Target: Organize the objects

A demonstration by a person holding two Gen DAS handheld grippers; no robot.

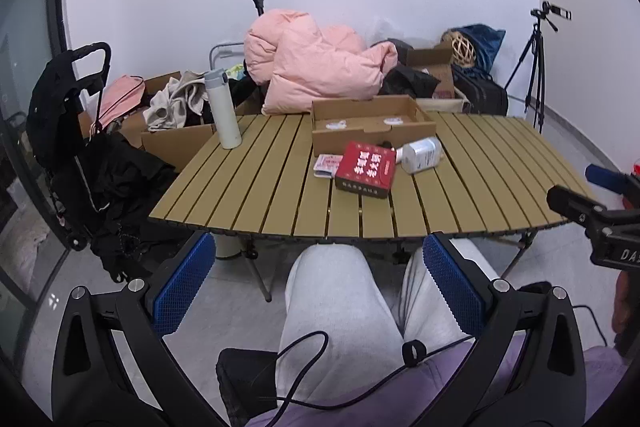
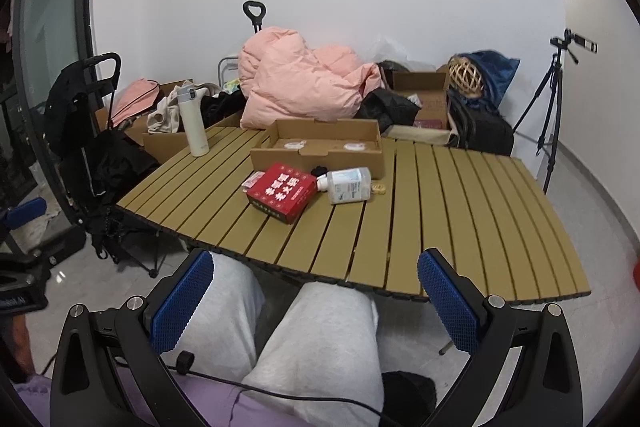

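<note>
A slatted tan table (image 1: 248, 195) (image 2: 460, 211) holds a red box with white characters (image 1: 366, 169) (image 2: 282, 191), a clear bottle lying on its side (image 1: 422, 155) (image 2: 348, 185), a small pink packet (image 1: 327, 165) (image 2: 253, 182), a shallow open cardboard tray (image 1: 372, 125) (image 2: 320, 145) and an upright white flask (image 1: 222, 109) (image 2: 193, 121). A small round tan item (image 2: 378, 189) lies by the bottle. My left gripper (image 1: 320, 287) and right gripper (image 2: 316, 301) are both open and empty, held over the person's knees, short of the table's near edge.
Behind the table lie a pink quilt (image 1: 312, 67), cardboard boxes with clothes (image 1: 168, 115), and bags. A black folded cart (image 1: 76, 147) stands left. A tripod with camera (image 1: 536, 67) stands right. The right gripper shows at the left view's right edge (image 1: 600, 219).
</note>
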